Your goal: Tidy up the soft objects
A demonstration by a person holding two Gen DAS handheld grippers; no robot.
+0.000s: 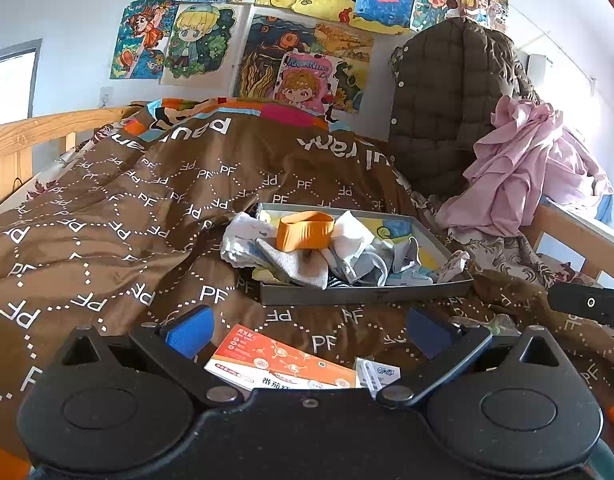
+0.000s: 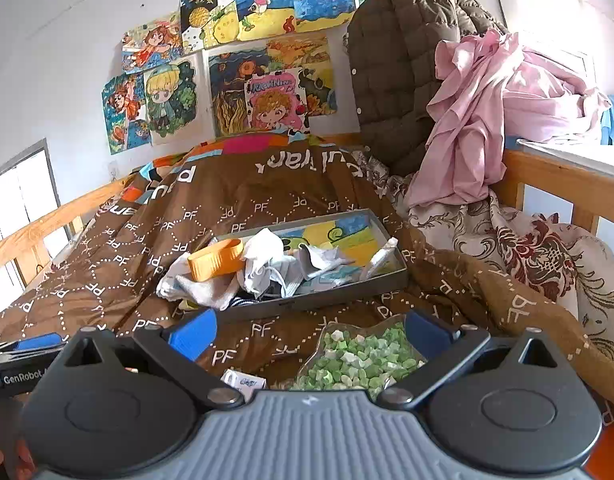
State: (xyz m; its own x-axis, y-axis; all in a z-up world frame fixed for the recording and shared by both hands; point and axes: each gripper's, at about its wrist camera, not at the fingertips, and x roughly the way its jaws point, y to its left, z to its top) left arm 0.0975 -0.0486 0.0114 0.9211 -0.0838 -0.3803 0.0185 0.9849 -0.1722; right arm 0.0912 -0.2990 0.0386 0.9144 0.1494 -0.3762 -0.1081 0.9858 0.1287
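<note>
A shallow grey tray lies on the brown bed cover, ahead of both grippers. Several crumpled white and grey socks are heaped in it and spill over its left edge. An orange band rests on top of the heap. My left gripper is open, low over the cover, short of the tray, nothing between its blue pads. My right gripper is open too, to the right of the left one, empty.
An orange and white box and a small white box lie just below the left gripper. A clear dish of green paper stars sits under the right gripper. A pink garment and a brown quilted jacket hang at the right rail.
</note>
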